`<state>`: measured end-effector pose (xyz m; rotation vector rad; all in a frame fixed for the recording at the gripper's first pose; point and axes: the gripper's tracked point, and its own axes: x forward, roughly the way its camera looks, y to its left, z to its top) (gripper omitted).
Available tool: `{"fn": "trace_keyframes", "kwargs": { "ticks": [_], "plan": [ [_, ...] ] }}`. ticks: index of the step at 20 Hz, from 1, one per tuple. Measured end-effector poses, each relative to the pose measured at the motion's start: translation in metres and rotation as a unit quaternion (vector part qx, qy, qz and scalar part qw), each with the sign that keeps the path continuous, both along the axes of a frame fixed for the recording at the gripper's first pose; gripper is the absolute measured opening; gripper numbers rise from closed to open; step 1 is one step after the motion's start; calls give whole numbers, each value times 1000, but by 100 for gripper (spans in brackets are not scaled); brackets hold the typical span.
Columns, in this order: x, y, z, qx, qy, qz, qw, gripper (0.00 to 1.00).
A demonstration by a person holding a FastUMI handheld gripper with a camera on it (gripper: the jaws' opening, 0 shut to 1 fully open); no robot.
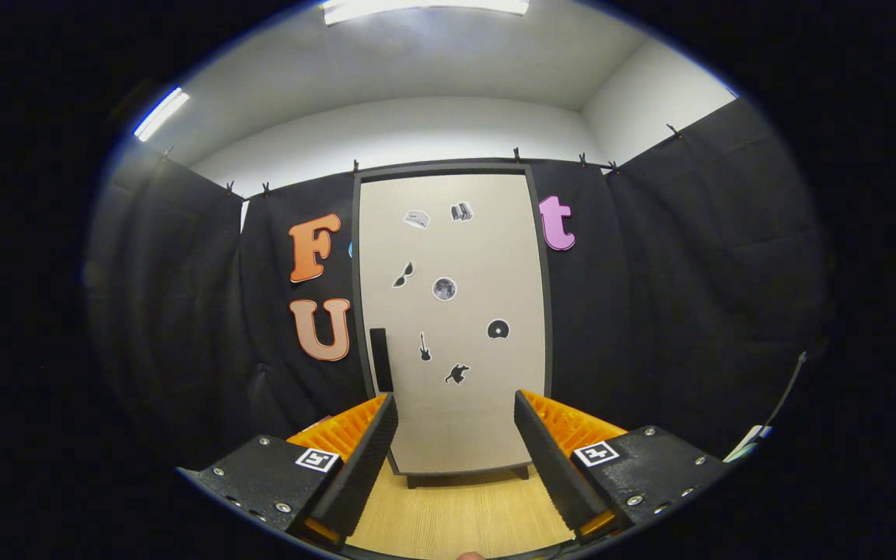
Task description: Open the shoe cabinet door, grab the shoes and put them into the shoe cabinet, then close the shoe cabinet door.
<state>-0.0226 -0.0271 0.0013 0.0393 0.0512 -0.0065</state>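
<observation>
Claw: held level and aimed straight at the shoe cabinet; its two fingers are spread wide apart, released, with nothing gripped between them. Only bare wooden floor is seen in the gap.

Shoe cabinet: one, standing upright on the floor against the black cloth wall, beyond the fingers and centred between them. Its single pale door is shut within a dark frame. One dark vertical handle is fixed near the door's left edge, low down. Seven small stickers are counted on the door face. Contents cannot be told, the door being closed.

Ceiling lights: two bright strips are seen overhead.
</observation>
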Motion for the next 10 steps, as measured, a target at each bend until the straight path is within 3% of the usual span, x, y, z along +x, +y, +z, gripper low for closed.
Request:
{"fn": "trace_keyframes", "kwargs": {
  "ticks": [10],
  "plan": [
    [4,7,-5,-2,6,4,1000,94]
  ]
}}
